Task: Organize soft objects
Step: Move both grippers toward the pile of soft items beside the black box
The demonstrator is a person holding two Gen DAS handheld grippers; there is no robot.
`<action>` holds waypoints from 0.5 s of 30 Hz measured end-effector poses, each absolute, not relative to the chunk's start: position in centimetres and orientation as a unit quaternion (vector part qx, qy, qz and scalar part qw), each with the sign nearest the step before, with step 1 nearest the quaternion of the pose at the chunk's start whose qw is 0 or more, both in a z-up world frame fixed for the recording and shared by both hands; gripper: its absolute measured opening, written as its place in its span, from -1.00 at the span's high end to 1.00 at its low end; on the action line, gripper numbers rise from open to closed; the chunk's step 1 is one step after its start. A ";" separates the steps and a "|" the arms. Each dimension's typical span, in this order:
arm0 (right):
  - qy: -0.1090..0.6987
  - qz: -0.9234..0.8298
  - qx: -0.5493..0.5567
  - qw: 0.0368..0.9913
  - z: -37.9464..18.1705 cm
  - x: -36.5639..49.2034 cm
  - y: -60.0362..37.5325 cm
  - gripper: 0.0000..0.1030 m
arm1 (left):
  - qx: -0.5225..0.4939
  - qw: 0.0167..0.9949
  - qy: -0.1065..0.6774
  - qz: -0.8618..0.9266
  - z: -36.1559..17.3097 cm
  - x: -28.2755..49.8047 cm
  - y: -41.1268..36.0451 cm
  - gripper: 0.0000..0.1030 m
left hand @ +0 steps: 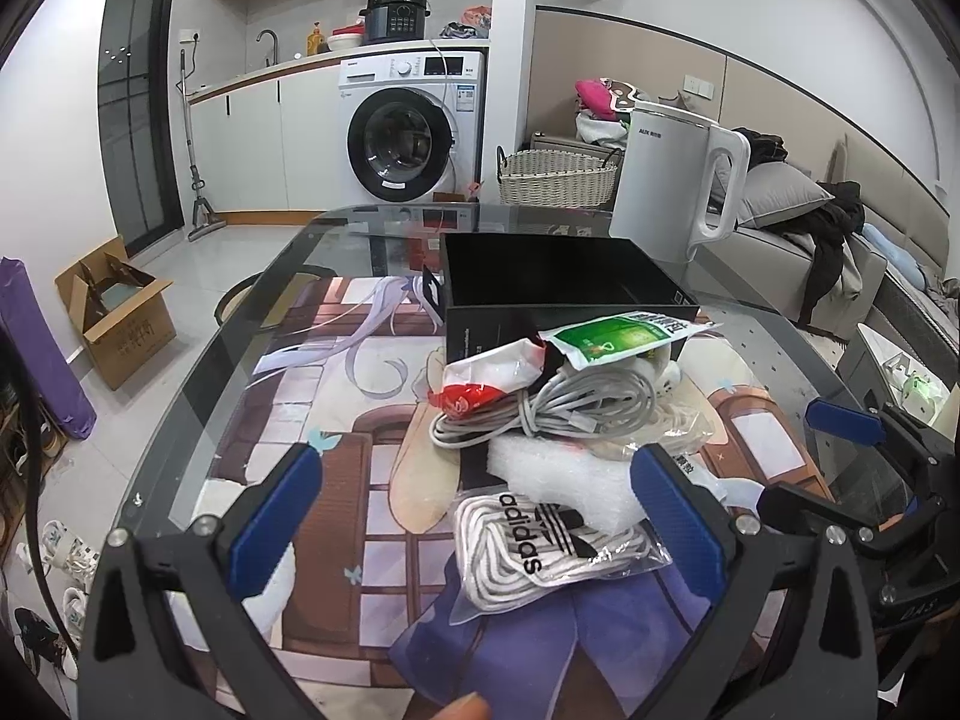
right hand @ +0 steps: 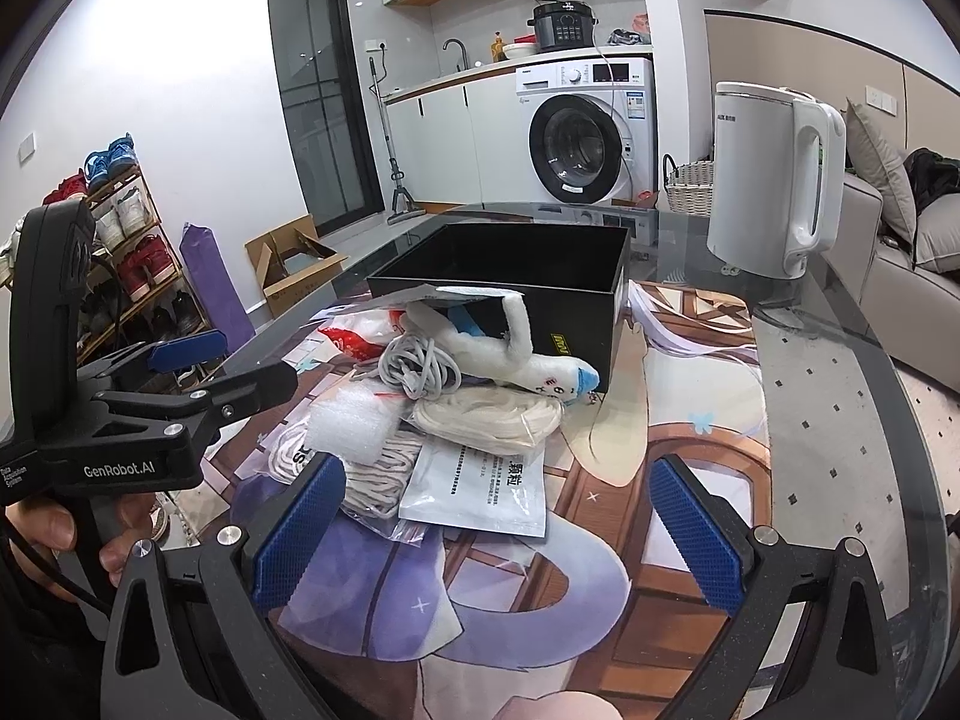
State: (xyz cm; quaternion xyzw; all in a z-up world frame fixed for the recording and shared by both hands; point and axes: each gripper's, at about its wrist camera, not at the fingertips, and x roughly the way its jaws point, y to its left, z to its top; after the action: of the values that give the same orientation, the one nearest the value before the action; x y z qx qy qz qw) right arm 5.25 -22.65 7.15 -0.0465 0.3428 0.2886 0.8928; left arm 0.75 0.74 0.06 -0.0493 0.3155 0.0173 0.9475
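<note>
Laces in a slippery bag (left hand: 540,546), low in the frame, looked light and limp, best pinched mid-bag by the wide-open, empty left gripper (left hand: 474,510); the right gripper (right hand: 498,522) gaped too.

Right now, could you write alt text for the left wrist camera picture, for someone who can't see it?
The open left gripper hovers over a pile of soft items on a glass table: a bag of Adidas laces, white foam, a coiled grey cable and sachets. Behind the pile sits an open black box, with a white kettle beyond.
</note>
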 end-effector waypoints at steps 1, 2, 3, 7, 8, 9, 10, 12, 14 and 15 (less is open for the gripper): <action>0.343 0.289 -0.047 0.893 7.1 5.3 -22.7 -0.99 | -0.048 0.947 0.317 0.015 0.0 0.8 0.7 -1.00; 0.343 0.289 -0.048 0.893 7.1 5.3 -22.6 -0.99 | -0.048 0.947 0.317 0.013 -0.1 0.8 0.8 -1.00; 0.345 0.289 -0.049 0.892 7.1 5.4 -22.6 -0.99 | -0.049 0.947 0.318 0.012 -0.2 0.9 0.8 -1.00; 0.347 0.288 -0.055 0.891 7.1 5.5 -22.7 -0.99 | -0.047 0.948 0.313 0.010 -0.4 0.8 0.9 -1.00; 0.346 0.288 -0.056 0.891 7.1 5.5 -22.7 -0.99 | -0.047 0.947 0.316 0.010 -0.5 1.0 1.0 -1.00; 0.346 0.287 -0.054 0.891 7.1 5.5 -22.7 -0.99 | -0.047 0.947 0.317 0.009 -0.5 1.0 1.1 -1.00; 0.347 0.287 -0.054 0.891 7.0 5.6 -22.7 -0.99 | -0.047 0.947 0.316 0.009 -0.6 1.0 1.2 -1.00; 0.349 0.287 -0.055 0.890 6.9 5.7 -22.7 -0.99 | -0.044 0.948 0.315 0.008 -0.6 1.0 1.3 -1.00; 0.351 0.287 -0.054 0.890 6.7 5.9 -22.7 -0.99 | -0.038 0.948 0.316 0.009 -0.7 1.1 1.3 -1.00; 0.352 0.287 -0.054 0.889 6.7 5.9 -22.7 -0.99 | -0.037 0.948 0.317 0.009 -0.7 1.1 1.4 -1.00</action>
State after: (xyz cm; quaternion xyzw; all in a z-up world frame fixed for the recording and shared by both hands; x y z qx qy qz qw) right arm 5.90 -22.67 6.70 -0.0540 0.3518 0.2871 0.8893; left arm 1.11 1.35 -0.70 -0.0368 0.3166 0.0085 0.9478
